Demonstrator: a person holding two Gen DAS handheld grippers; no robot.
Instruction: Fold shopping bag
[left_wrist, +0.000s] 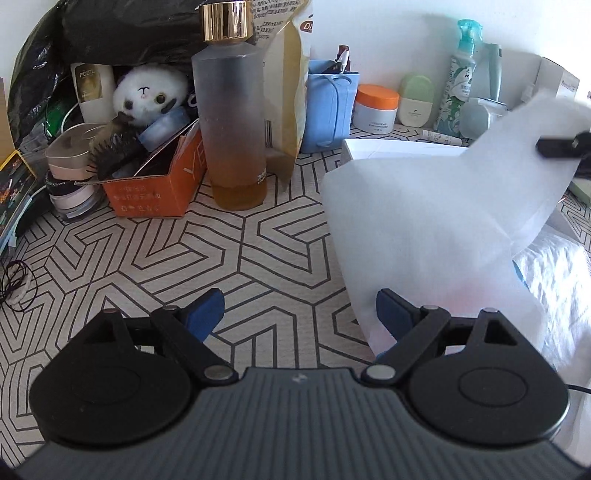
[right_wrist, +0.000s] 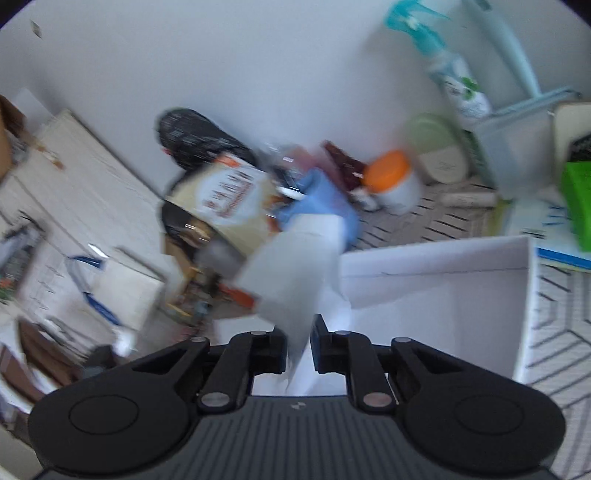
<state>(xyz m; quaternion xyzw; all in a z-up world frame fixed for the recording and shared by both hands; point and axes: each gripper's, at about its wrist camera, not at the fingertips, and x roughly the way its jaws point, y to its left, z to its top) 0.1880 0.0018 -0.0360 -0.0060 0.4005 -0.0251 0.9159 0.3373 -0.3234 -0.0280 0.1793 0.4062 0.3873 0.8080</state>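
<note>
The white non-woven shopping bag (left_wrist: 436, 221) rises off the patterned tabletop (left_wrist: 236, 251) toward the upper right, where a black finger of my right gripper (left_wrist: 561, 146) meets its top corner. In the blurred right wrist view a strip of the bag (right_wrist: 291, 280) runs between my right gripper's (right_wrist: 299, 343) fingers. It lies against the left finger, and a narrow gap shows beside the right one. My left gripper (left_wrist: 299, 314) is wide open just above the table. Nothing sits between its blue pads (left_wrist: 205, 314), and its right finger rests in front of the bag's lower edge.
A tall frosted bottle (left_wrist: 232, 122), an orange box (left_wrist: 155, 188) holding a hairbrush, and a plush toy (left_wrist: 149, 94) crowd the back left. A blue paper bag (left_wrist: 328, 107), jars and a spray bottle (left_wrist: 461, 74) line the wall. An open white box (right_wrist: 443, 280) stands behind the bag.
</note>
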